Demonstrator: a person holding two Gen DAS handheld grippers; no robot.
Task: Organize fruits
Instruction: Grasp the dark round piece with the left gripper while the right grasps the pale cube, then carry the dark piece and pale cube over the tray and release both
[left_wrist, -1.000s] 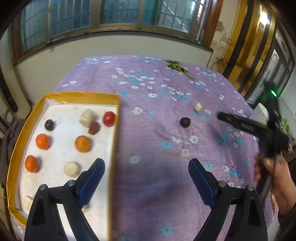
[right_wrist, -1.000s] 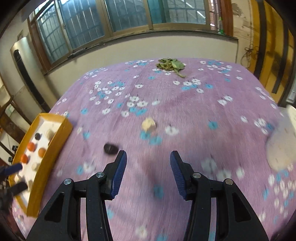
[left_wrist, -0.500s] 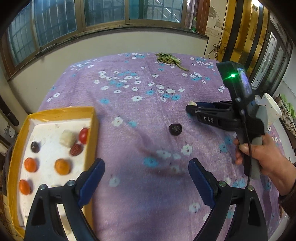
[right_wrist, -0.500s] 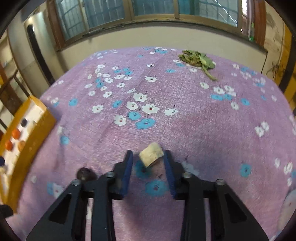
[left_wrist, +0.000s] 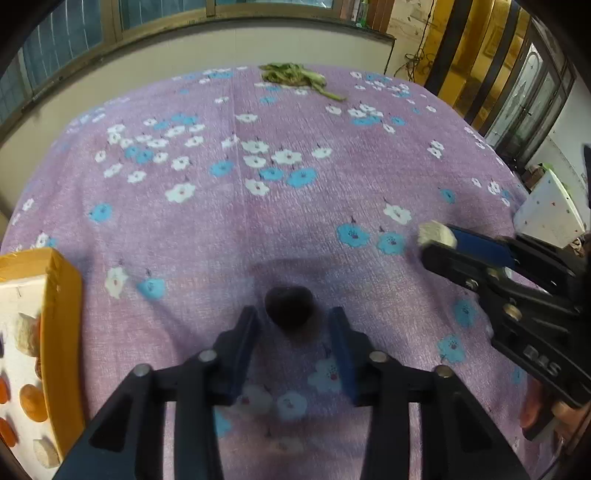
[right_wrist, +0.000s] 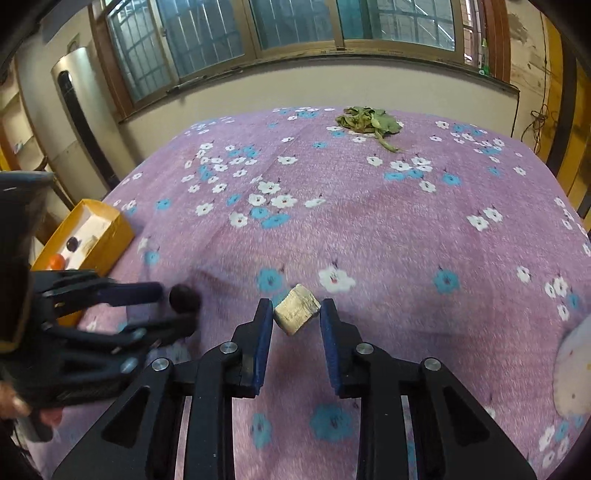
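Observation:
A dark round fruit (left_wrist: 290, 308) lies on the purple flowered cloth, just between the tips of my left gripper (left_wrist: 295, 321). Its jaws are closing, and a thin gap still shows beside the fruit. In the right wrist view the same fruit (right_wrist: 184, 297) sits at the tips of the left gripper (right_wrist: 173, 306). My right gripper (right_wrist: 295, 314) is shut on a pale cube of fruit (right_wrist: 295, 314), which is tilted. The cube (left_wrist: 436, 236) also shows at the right gripper's (left_wrist: 443, 245) tips. The yellow tray (left_wrist: 61, 332) at the left holds oranges and pale pieces.
The tray (right_wrist: 110, 236) stands at the cloth's left edge. A bunch of green leaves (right_wrist: 365, 122) lies at the far side, near the wall under the windows. A white object (left_wrist: 550, 218) sits at the right edge. A hand (left_wrist: 535, 410) holds the right gripper.
My left gripper has swung right from over the tray to the dark fruit, and its jaws have narrowed around it. My right gripper has shut on the pale cube.

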